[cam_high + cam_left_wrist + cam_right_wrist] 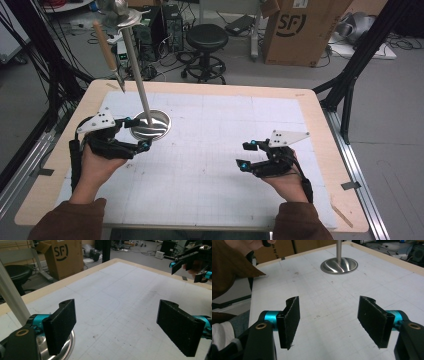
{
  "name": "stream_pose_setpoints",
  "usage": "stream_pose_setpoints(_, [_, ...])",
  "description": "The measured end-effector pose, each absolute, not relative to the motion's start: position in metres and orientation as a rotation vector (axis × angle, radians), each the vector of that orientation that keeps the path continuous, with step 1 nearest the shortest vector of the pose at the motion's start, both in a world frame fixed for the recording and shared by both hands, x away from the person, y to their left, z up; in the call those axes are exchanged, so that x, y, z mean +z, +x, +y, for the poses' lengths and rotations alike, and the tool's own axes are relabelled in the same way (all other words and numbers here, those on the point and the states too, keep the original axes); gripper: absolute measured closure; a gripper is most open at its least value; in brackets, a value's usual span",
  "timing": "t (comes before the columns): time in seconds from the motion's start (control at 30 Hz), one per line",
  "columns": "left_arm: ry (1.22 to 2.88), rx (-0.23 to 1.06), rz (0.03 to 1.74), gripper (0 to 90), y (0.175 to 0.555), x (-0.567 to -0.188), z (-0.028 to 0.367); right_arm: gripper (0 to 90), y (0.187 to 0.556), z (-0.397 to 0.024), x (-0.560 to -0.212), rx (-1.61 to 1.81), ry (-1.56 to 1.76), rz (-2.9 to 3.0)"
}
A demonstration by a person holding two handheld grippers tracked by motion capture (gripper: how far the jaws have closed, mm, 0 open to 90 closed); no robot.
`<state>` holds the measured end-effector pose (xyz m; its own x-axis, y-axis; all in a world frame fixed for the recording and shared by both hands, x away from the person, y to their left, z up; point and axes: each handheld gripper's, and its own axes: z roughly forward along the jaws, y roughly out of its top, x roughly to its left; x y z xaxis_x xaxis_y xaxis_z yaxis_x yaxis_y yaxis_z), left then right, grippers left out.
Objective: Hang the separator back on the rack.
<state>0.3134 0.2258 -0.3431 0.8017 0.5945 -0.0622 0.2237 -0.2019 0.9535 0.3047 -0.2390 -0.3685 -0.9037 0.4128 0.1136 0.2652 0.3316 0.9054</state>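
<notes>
Steel stand (150,125), round base and slanted pole, sits on the white gridded mat (215,150), just beside the left gripper (134,133), whose jaws gape empty. A wooden-handled knife (107,52) hangs near the pole. Well apart, the right gripper (246,155) hovers, jaws spread, nothing between.

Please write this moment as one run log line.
left hand-held gripper: open, beside stand base | right hand-held gripper: open, empty
</notes>
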Motion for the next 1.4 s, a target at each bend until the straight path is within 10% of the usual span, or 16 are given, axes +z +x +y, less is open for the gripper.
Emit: stream_pose_setpoints(1.4, [1.813,0.278,0.598,5.6,0.316,-0.366,0.217,30.9,0.31,-0.24,-0.379,1.562,0.67,2.468])
